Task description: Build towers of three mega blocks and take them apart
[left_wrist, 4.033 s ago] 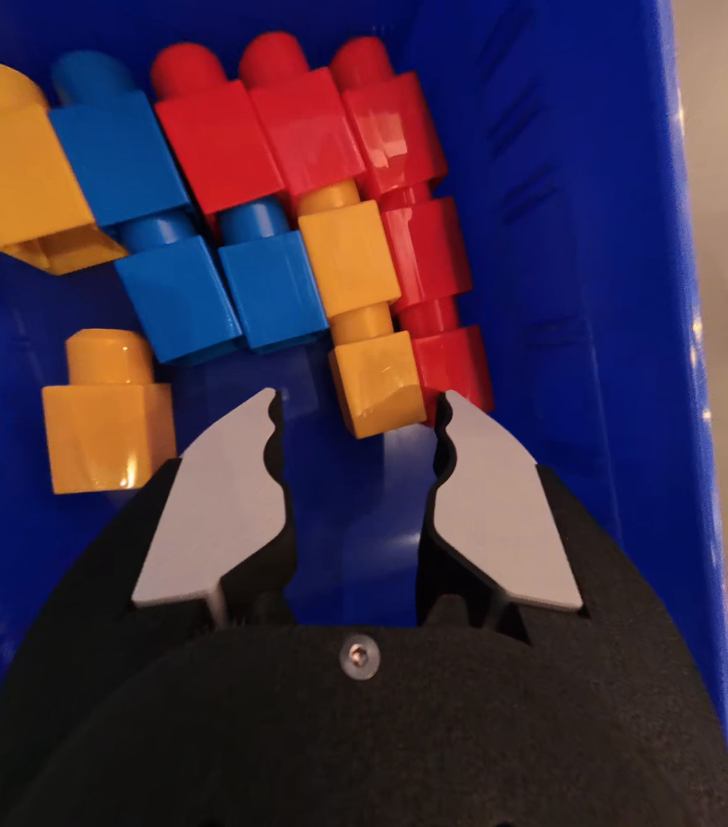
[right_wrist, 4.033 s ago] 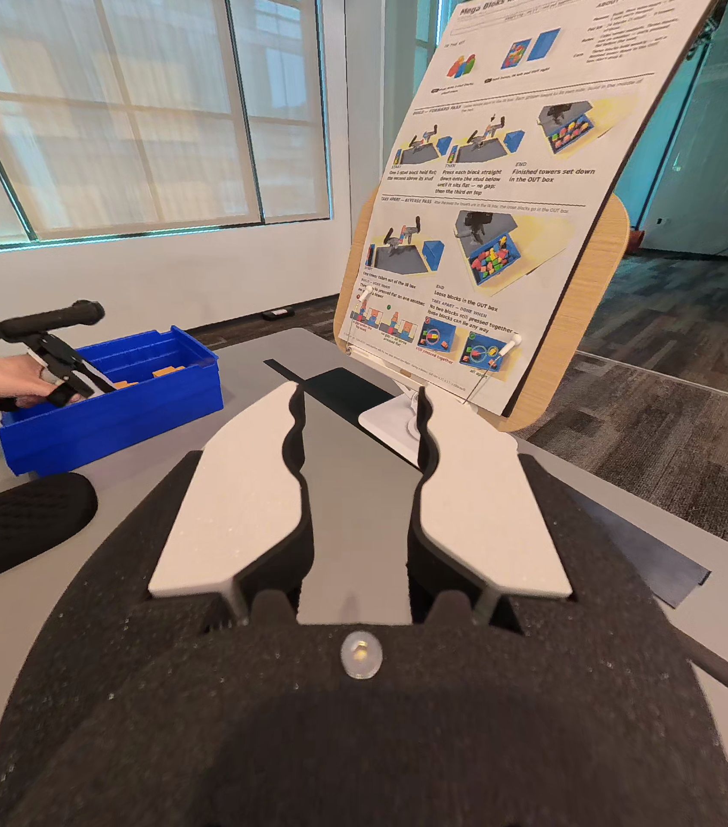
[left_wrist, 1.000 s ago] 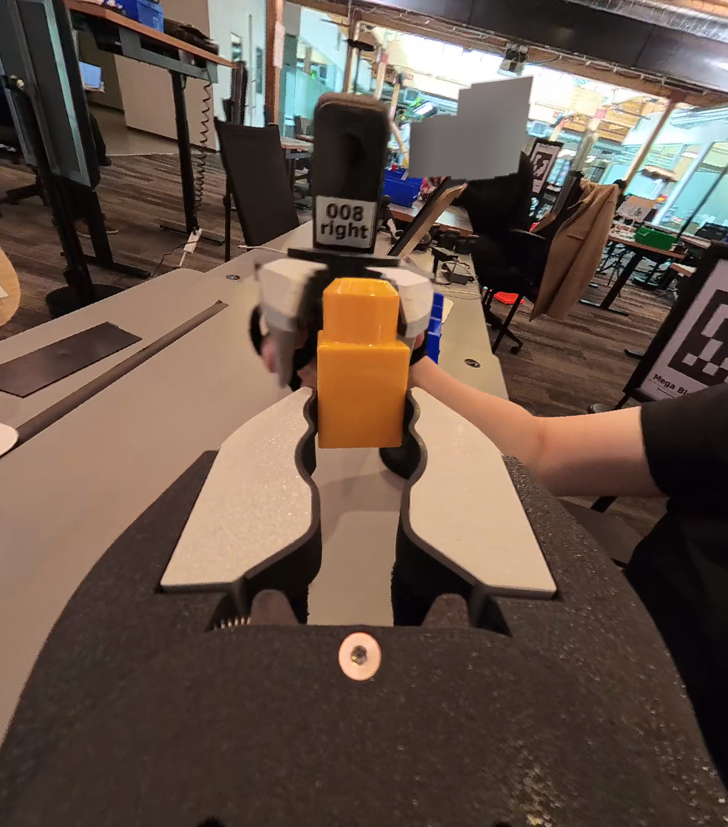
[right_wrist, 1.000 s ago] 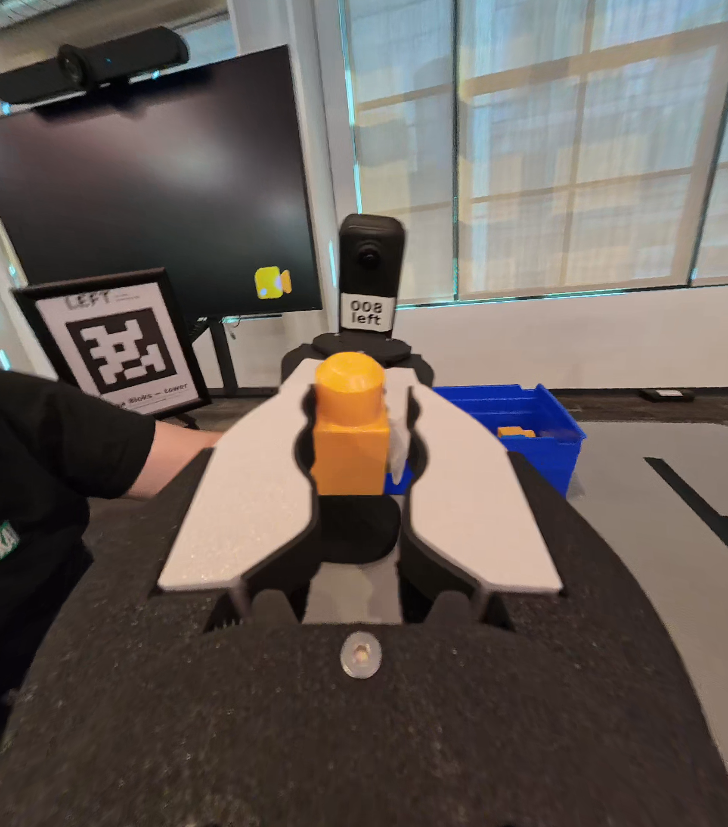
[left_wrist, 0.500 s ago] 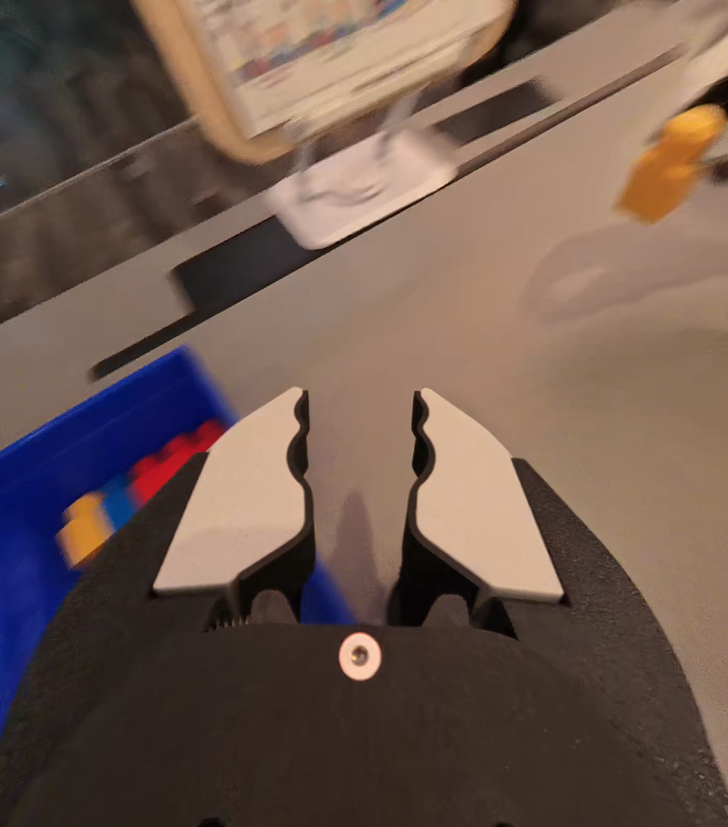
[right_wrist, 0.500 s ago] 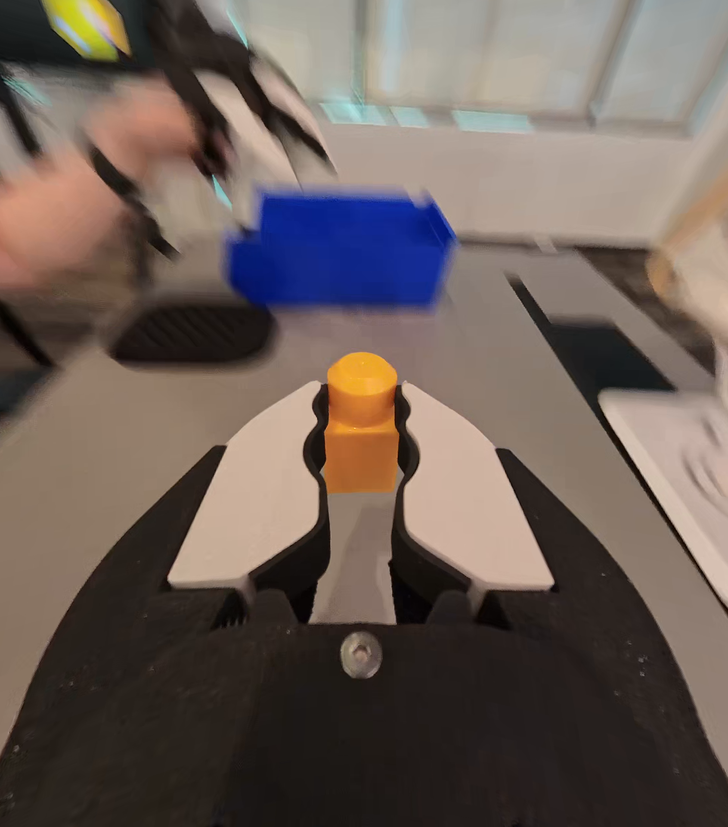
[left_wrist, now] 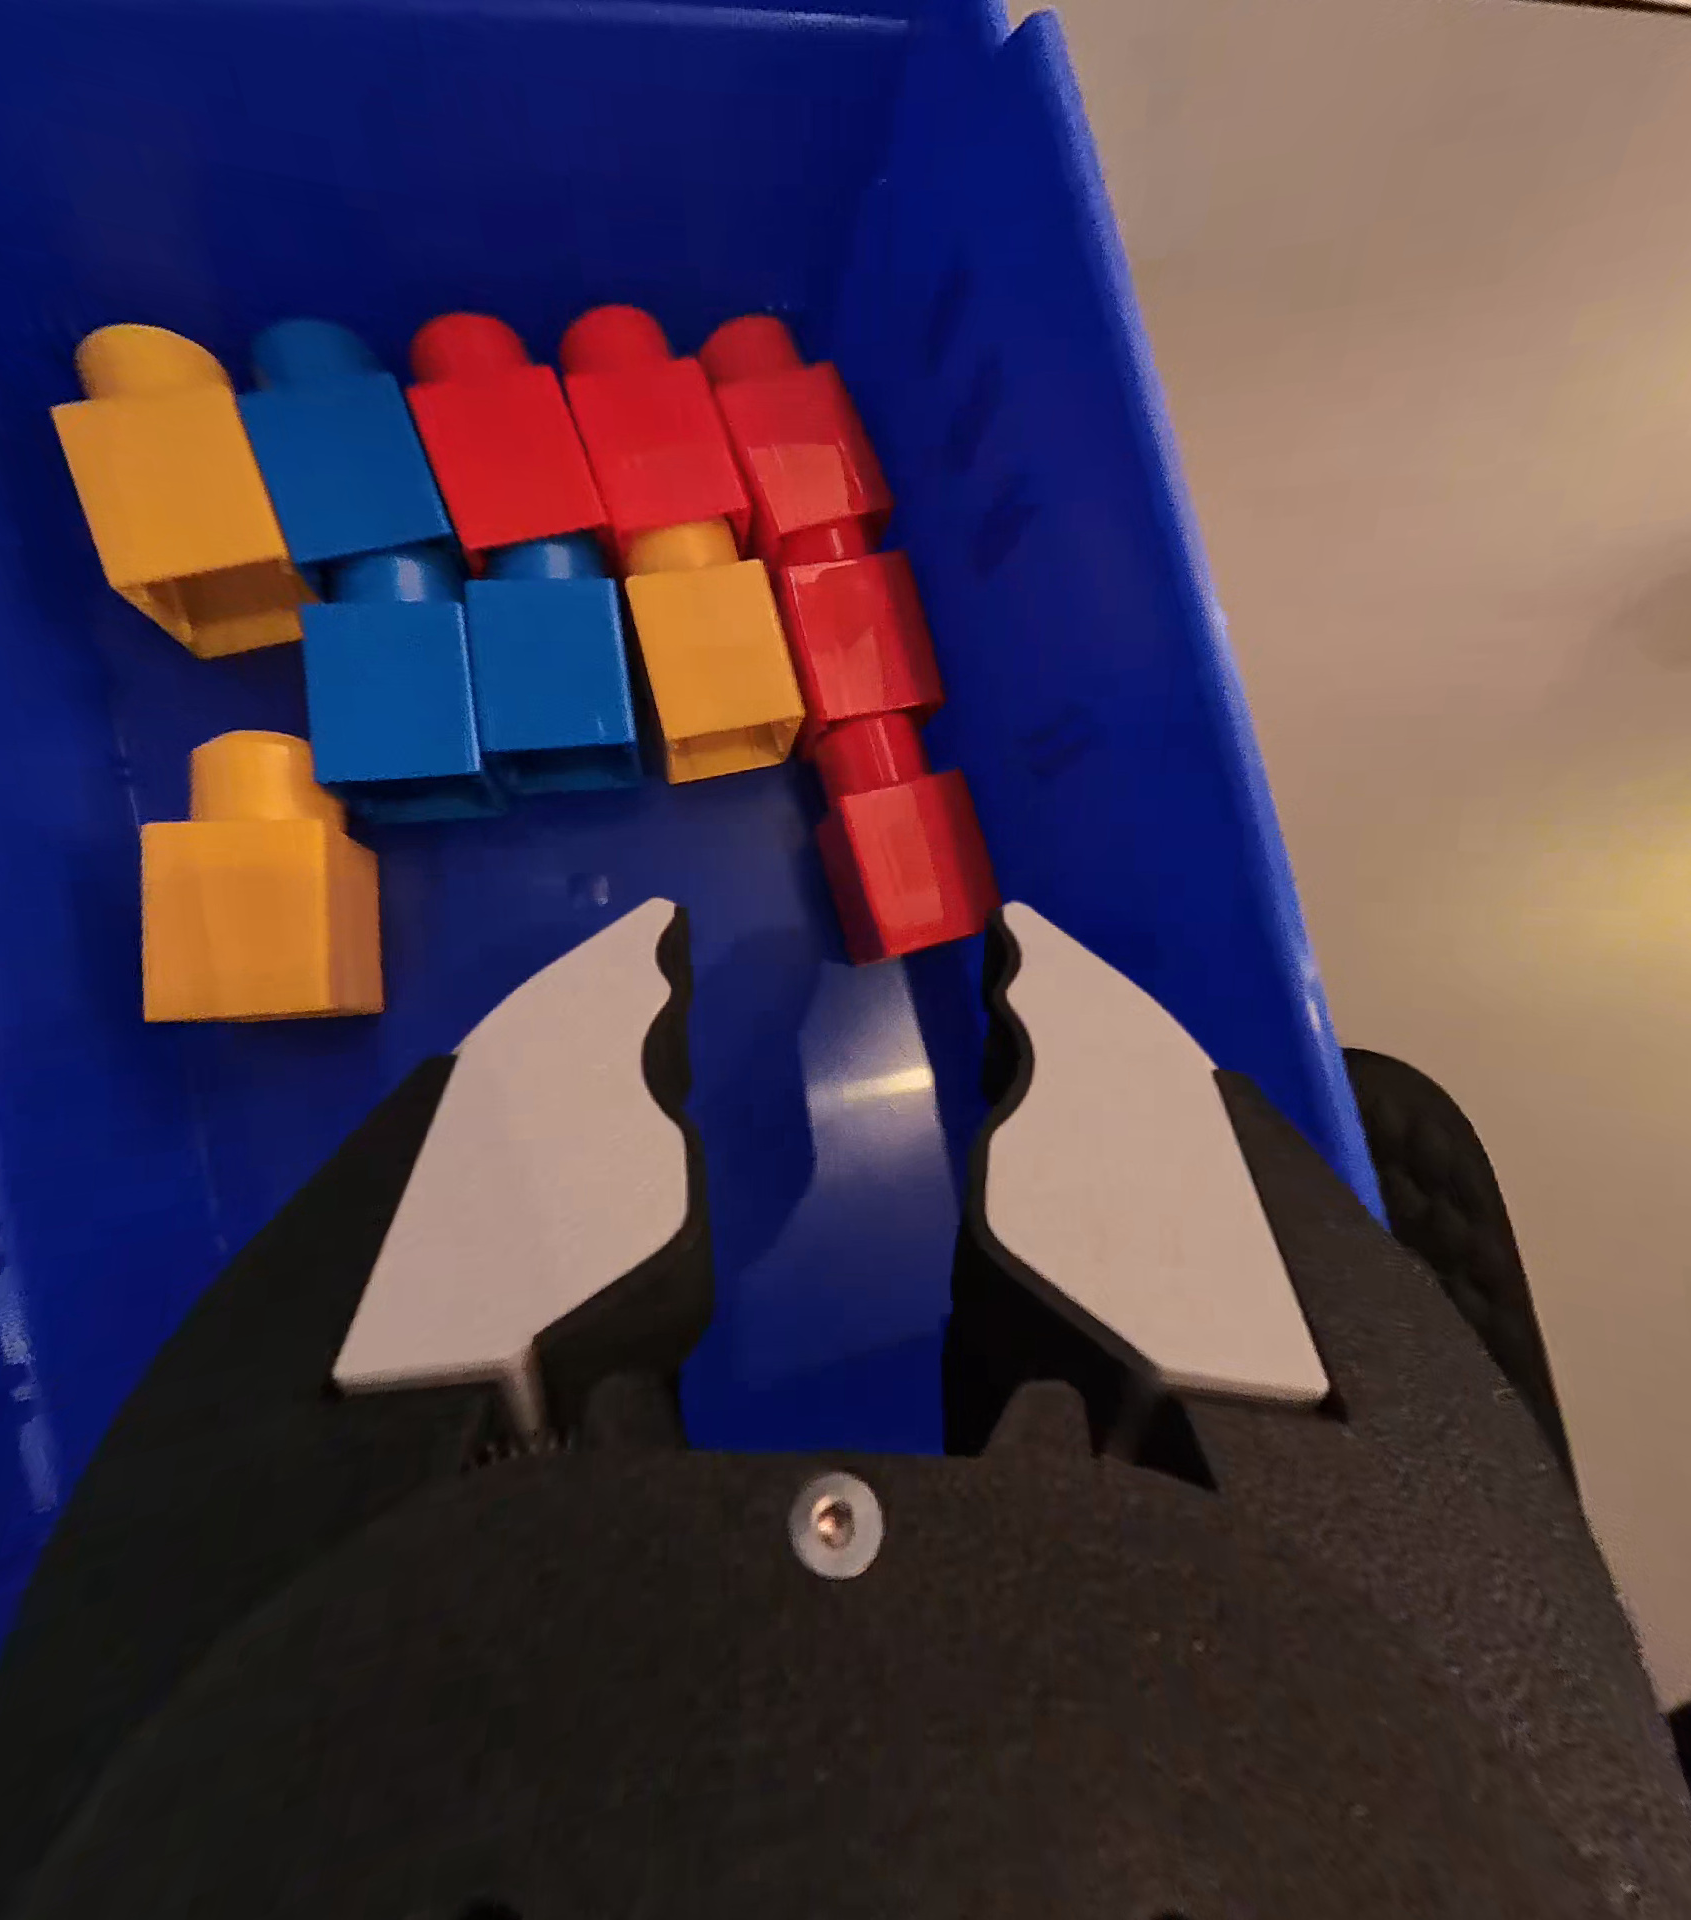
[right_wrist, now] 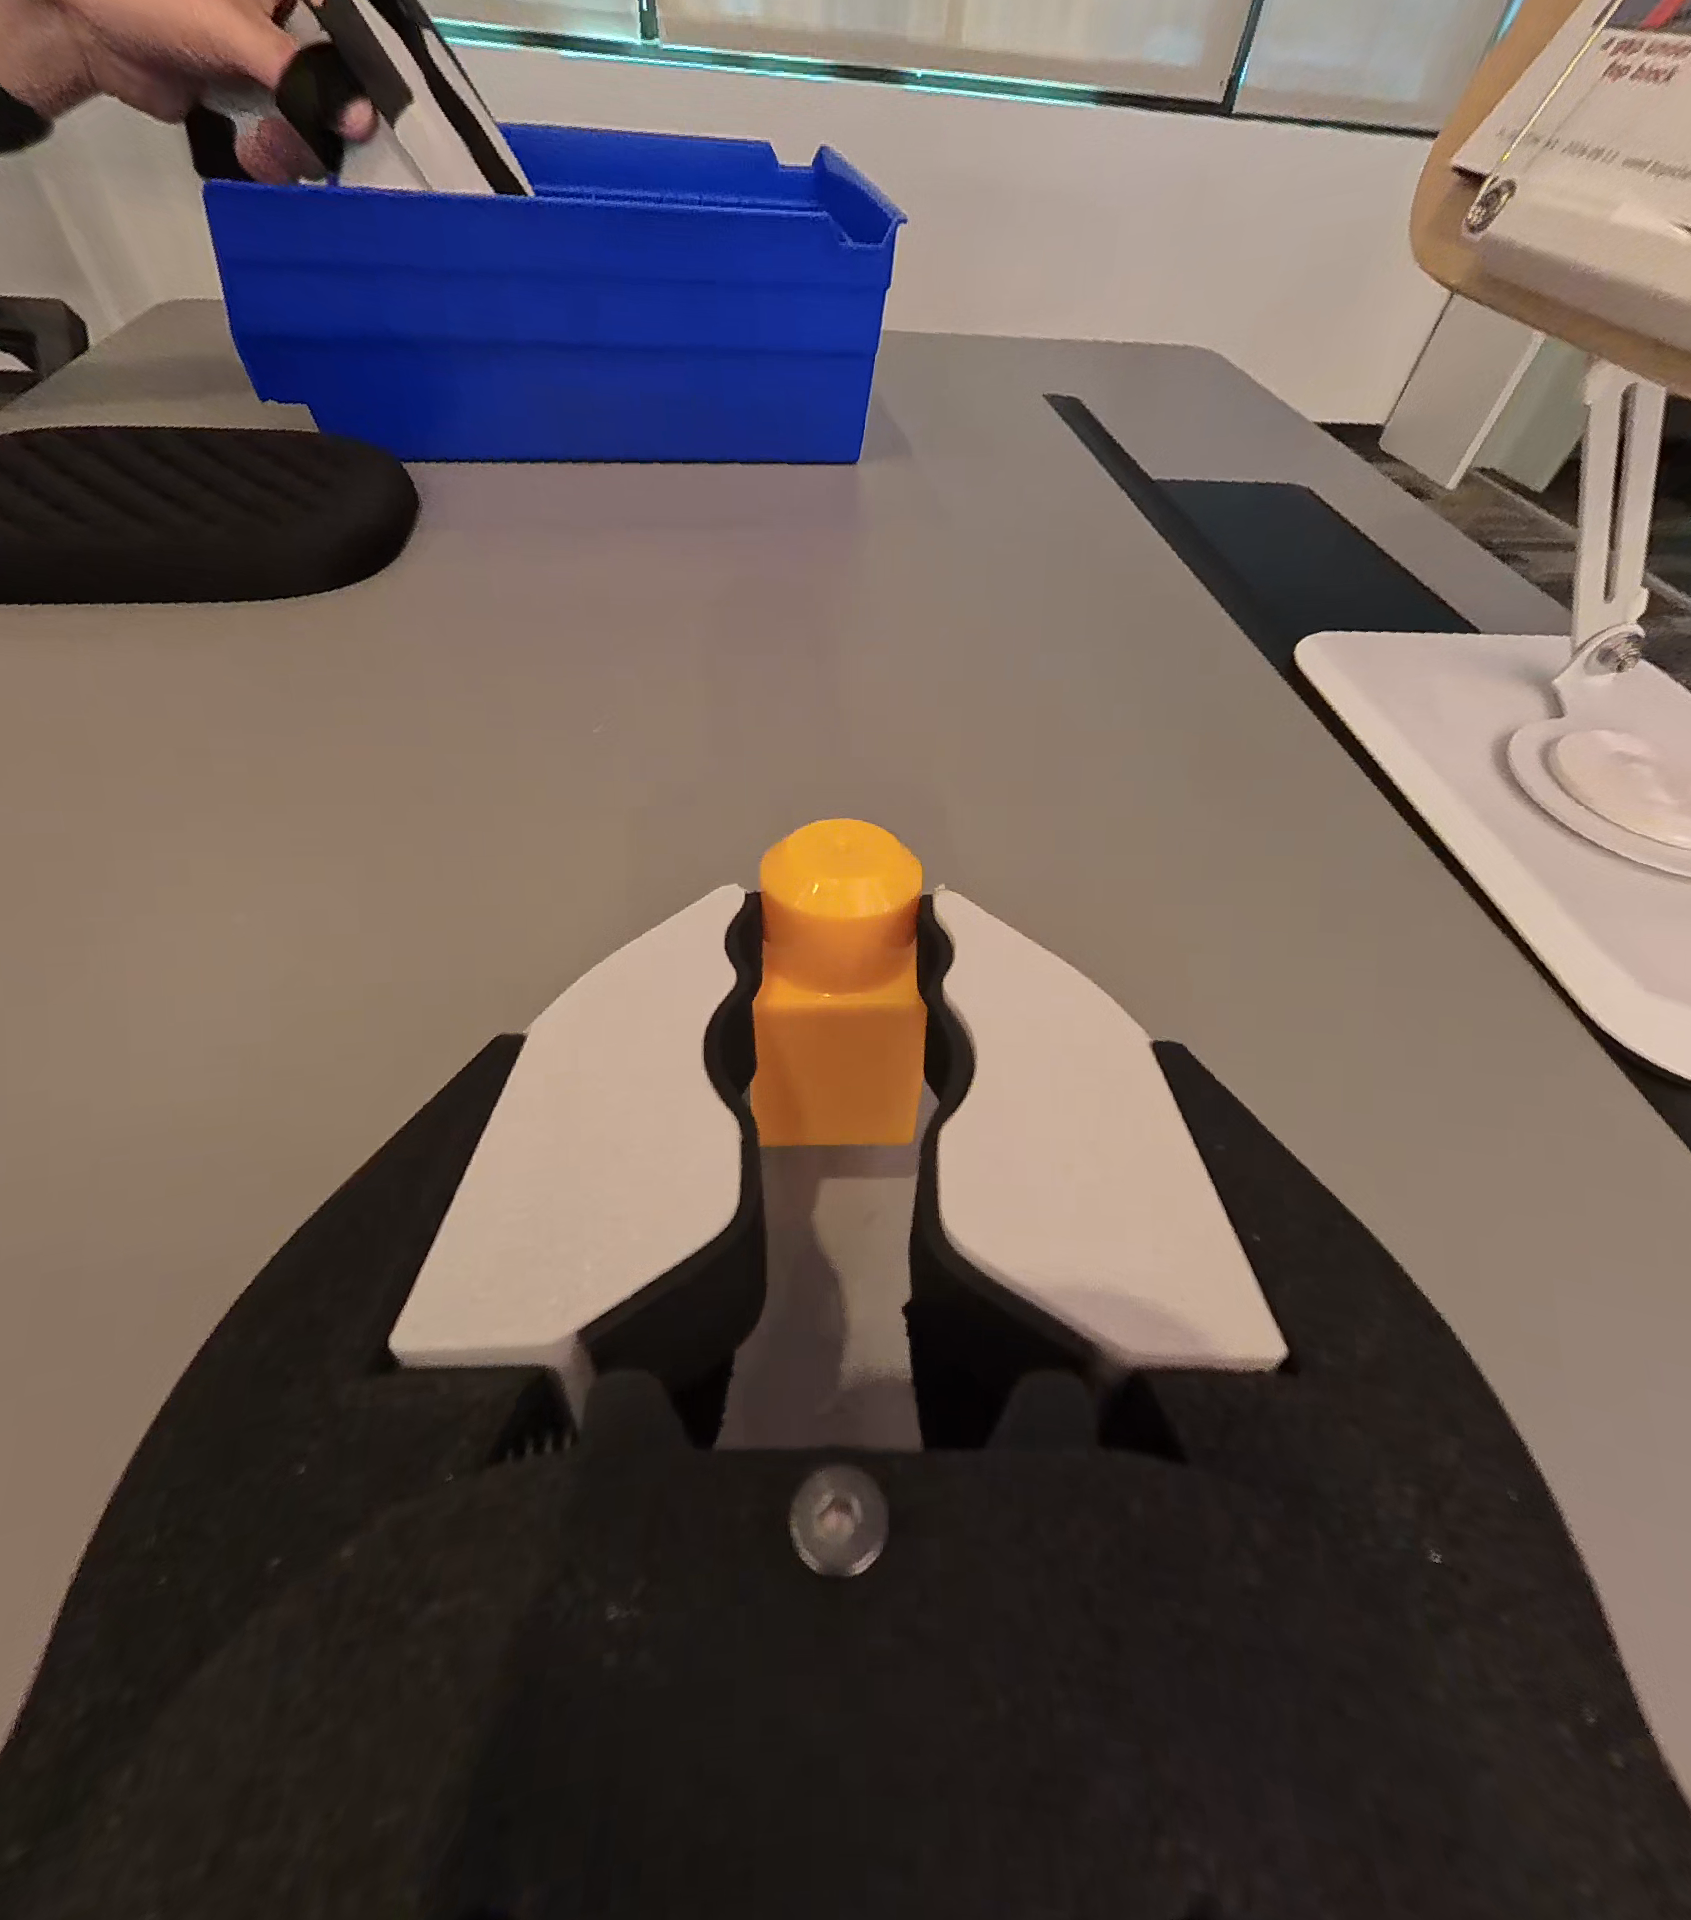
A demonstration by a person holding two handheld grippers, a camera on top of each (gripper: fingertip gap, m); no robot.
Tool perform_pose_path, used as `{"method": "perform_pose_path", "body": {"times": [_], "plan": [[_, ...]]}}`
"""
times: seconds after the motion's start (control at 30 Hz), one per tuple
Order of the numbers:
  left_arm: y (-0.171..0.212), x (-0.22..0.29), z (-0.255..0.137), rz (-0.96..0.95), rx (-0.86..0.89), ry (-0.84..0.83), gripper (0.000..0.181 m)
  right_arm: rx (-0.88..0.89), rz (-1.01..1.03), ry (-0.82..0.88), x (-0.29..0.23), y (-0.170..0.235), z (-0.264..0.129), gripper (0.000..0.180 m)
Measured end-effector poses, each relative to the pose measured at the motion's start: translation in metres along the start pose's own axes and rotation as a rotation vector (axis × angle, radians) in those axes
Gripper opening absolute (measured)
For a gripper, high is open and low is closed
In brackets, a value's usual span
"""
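Observation:
In the left wrist view my left gripper (left_wrist: 836, 925) is open and empty inside the blue bin (left_wrist: 1080, 520), just short of a red tower of three blocks (left_wrist: 851, 644) lying along the right wall. Beside it lie a red-on-yellow pair (left_wrist: 706, 665), blue and red stacks (left_wrist: 467, 582), a tilted yellow block (left_wrist: 176, 499) and a loose yellow block (left_wrist: 259, 904). In the right wrist view my right gripper (right_wrist: 839, 904) is shut on a yellow block (right_wrist: 839, 997), stud up, above the grey table (right_wrist: 508, 779). The left gripper (right_wrist: 405, 114) shows far off, dipped into the bin (right_wrist: 560, 312).
A black padded rest (right_wrist: 134, 509) lies left of the bin. A white stand base (right_wrist: 1547, 810) with a tilted instruction board (right_wrist: 1630, 177) stands at the right. A dark strip (right_wrist: 1267, 540) runs along the table's right side.
The yellow block passed from my left gripper to my right gripper, which now holds it low over the table. My left gripper swung back into the bin and opened wider.

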State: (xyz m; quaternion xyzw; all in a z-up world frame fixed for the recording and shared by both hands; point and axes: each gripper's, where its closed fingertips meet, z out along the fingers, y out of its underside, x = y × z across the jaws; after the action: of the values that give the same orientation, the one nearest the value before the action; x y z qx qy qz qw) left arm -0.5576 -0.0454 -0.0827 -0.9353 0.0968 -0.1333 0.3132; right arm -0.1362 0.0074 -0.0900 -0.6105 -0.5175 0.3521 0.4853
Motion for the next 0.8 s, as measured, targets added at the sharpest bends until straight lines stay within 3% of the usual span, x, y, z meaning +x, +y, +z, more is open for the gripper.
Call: {"method": "perform_pose_path", "body": {"times": [0.3,0.43,0.8], "plan": [[0.004,-0.001,0.013,0.005,-0.086,-0.01,0.05,-0.185,0.036,-0.002,-0.001,0.023,0.003,0.028],[0.006,0.002,0.017,0.016,-0.099,-0.001,0.053,-0.202,0.041,0.056,0.006,0.023,0.0,0.051],[0.009,0.006,0.042,-0.006,-0.224,0.007,0.055,-0.138,-0.043,0.107,0.003,-0.019,-0.009,0.055]]}}
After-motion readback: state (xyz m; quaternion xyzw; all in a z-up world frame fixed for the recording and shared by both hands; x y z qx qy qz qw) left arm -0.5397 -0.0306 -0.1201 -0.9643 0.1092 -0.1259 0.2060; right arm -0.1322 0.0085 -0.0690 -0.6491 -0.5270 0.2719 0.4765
